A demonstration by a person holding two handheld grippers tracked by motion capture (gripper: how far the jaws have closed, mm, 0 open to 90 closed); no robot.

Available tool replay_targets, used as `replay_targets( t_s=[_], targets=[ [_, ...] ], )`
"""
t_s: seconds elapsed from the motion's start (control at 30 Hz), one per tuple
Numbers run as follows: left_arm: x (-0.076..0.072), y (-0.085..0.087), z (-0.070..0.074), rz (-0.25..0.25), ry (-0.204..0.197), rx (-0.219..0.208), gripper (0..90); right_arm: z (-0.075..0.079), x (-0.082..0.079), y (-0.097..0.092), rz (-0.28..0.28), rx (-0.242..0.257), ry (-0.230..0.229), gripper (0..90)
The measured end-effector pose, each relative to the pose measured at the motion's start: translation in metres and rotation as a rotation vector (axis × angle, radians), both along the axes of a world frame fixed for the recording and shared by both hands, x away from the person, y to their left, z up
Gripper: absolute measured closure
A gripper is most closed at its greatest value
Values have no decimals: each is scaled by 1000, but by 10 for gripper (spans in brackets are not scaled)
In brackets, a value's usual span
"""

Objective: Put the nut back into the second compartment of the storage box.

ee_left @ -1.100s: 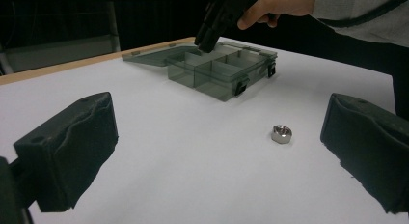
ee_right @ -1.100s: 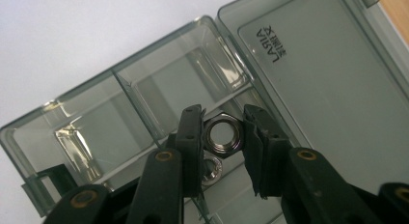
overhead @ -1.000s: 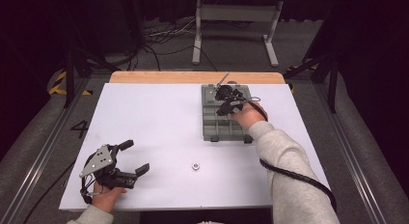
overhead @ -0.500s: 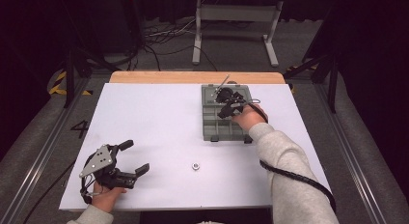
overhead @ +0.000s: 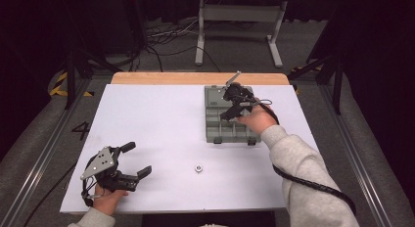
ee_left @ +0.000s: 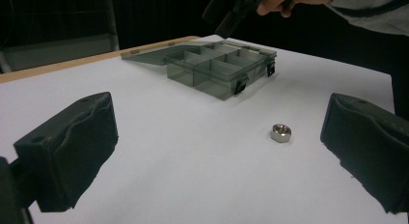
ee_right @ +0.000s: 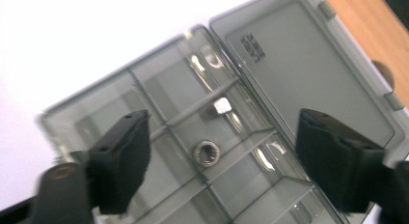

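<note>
A nut (ee_right: 206, 153) is seen in the compartment box (overhead: 215, 131), blurred, below the right gripper (ee_right: 219, 156), its jaws just spread and cut off; the left gripper (overhead: 134, 161) is held agape.

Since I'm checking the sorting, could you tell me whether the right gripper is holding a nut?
No: the right gripper hangs open above the box, and a nut lies loose in a compartment.

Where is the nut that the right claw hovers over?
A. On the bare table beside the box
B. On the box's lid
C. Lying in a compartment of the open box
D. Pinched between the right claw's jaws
C: in the right gripper view the nut lies on a compartment floor of the box, below the right claw, whose jaws stand wide apart and clear of it.
</note>
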State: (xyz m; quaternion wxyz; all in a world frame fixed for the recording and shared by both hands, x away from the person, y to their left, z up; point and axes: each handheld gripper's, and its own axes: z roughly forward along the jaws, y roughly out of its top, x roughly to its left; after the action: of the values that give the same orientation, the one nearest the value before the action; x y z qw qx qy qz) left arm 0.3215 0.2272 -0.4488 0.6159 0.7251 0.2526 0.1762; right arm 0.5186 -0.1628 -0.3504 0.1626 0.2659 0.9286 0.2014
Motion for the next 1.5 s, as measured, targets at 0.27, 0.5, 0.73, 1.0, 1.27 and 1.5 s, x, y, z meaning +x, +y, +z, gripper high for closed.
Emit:
replay_targets(
  t_s=[0.27,0.5,0.73,1.0,1.27,1.5],
  targets=[
    [0,-2,0,-3,6,-4,3,18,-31,9,86,35,4,127],
    [-1,-1,1,2,3,-8,3,18,-67,32,207,25,7,147],
    [-2,0,1,0,0,-6,4,5,-94,52,296,15,29,161],
    [-2,-1,1,0,2,-6,3,-24,-116,68,350,-14,99,184],
    [-2,-1,1,-1,-1,-3,4,-46,-122,79,384,-42,146,256],
    [-2,0,1,-1,-2,1,4,-64,-125,89,419,-75,202,409]
  ],
)
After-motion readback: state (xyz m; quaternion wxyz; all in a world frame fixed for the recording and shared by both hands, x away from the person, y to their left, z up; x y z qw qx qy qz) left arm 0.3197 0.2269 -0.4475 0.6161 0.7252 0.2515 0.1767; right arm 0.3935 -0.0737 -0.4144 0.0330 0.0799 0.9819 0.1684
